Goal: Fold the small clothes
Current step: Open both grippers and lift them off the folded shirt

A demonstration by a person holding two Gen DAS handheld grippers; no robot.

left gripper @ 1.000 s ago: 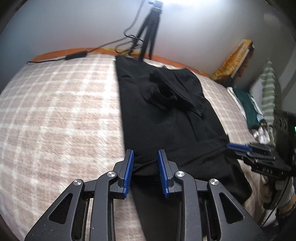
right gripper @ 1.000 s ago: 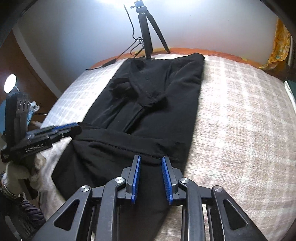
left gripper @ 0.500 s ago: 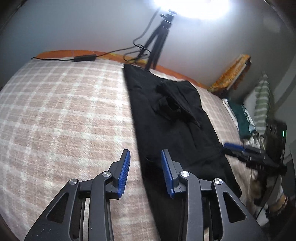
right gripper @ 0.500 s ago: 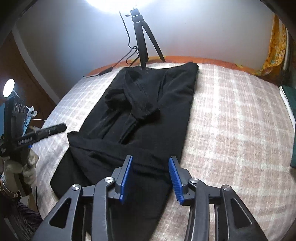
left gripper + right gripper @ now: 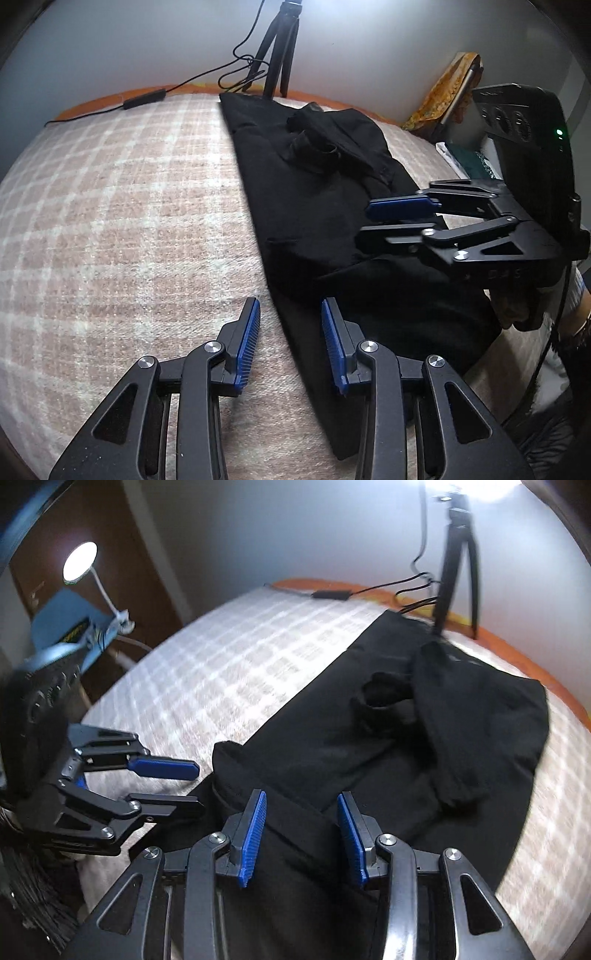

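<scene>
A black garment (image 5: pixel 314 206) lies lengthwise on the checked bed cover (image 5: pixel 129 221), with its sleeves folded inward and a fold across its near end. It also shows in the right wrist view (image 5: pixel 424 746). My left gripper (image 5: pixel 290 332) is open and empty, straddling the garment's left edge near its near end. My right gripper (image 5: pixel 301 827) is open and empty, just above the near folded part. The right gripper also shows in the left wrist view (image 5: pixel 391 221), and the left gripper in the right wrist view (image 5: pixel 166 786).
A black tripod (image 5: pixel 277 48) with cables stands at the far edge of the bed. A lamp (image 5: pixel 79 561) and a blue box (image 5: pixel 62 624) are at the left. Clothes and a yellow cloth (image 5: pixel 450 92) lie off the right side.
Both grippers have opened and let go of the garment's near edge. The right gripper swung left, toward the left gripper; the left one drew back to the garment's left edge.
</scene>
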